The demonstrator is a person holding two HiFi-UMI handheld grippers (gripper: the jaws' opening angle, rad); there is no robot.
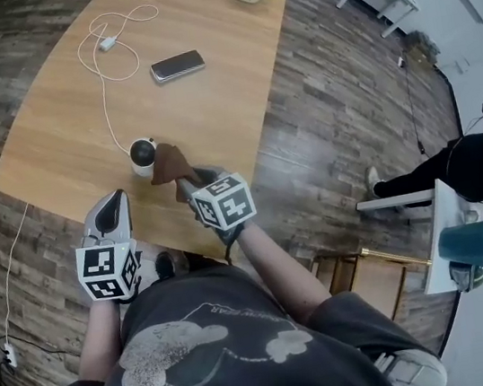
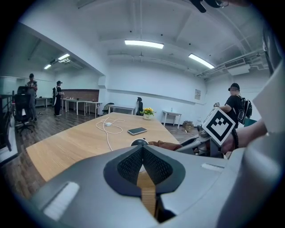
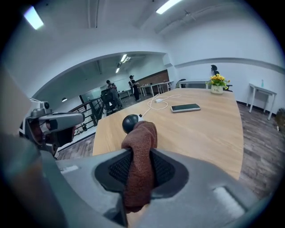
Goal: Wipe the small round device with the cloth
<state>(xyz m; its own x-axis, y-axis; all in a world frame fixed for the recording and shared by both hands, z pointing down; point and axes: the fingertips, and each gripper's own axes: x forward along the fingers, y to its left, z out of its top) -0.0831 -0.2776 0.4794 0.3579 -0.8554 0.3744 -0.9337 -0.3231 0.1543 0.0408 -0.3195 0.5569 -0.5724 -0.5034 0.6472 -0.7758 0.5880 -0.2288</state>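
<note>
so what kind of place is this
Most likely an open-plan office or lab workspace. A long wooden table stands on a wood-look floor, rows of white desks run along the far wall, strip lights hang from the white ceiling, and people stand working in the background.
</note>
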